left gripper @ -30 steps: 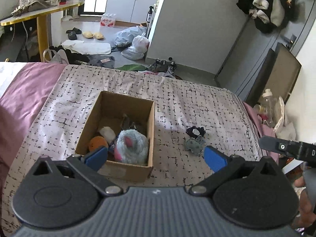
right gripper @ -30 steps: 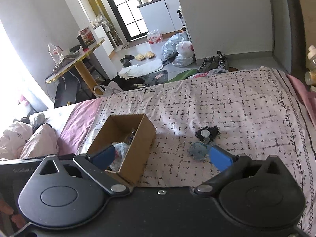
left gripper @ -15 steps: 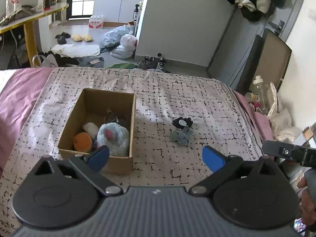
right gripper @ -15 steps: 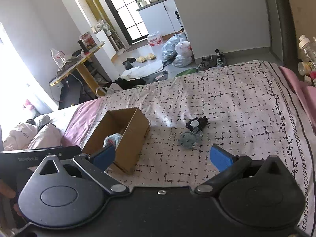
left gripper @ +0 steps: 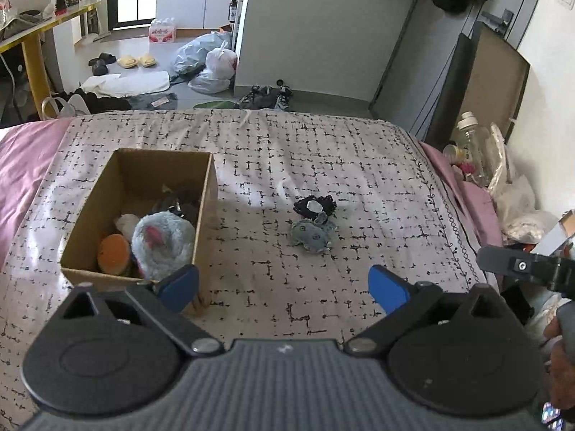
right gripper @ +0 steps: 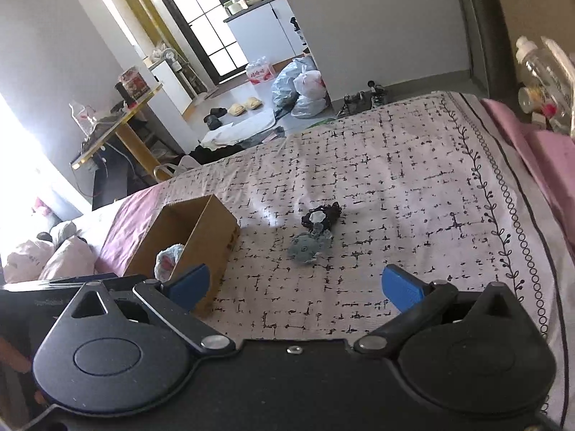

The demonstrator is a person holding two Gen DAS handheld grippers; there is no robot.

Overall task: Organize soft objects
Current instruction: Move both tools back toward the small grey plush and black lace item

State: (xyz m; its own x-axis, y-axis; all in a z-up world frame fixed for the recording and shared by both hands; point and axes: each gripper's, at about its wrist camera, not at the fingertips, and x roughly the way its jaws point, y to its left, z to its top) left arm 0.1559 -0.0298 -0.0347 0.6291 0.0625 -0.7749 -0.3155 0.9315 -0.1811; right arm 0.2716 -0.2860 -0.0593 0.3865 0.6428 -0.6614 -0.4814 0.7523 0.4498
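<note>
Left wrist view has the cardboard box (left gripper: 142,194) sitting on the patterned bedspread (left gripper: 377,179) off to the left, already holding a fluffy grey-blue plush (left gripper: 163,242), an orange toy (left gripper: 113,253) and some dark stuff further back. What's left out on the bed are two small things touching each other: a grey-blue soft toy (left gripper: 311,235) and a black fabric bundle (left gripper: 314,206) just behind it. Both lie ahead of the left gripper (left gripper: 284,285), pretty much on its centre line, with the box off past the left fingertip. Right wrist view shows the same pair ahead of the right gripper (right gripper: 296,285) too, again close to centre, the box (right gripper: 201,230) on its left. Both sets of jaws are spread wide with nothing between them. The pair runs front-to-back, away from the grippers, so the grey-blue toy is the one you'd reach first. Honestly can't call which gripper is nearer, they look about level. I'd guess either one goes straight forward and down onto the grey toy, then swings left to the box.
</note>
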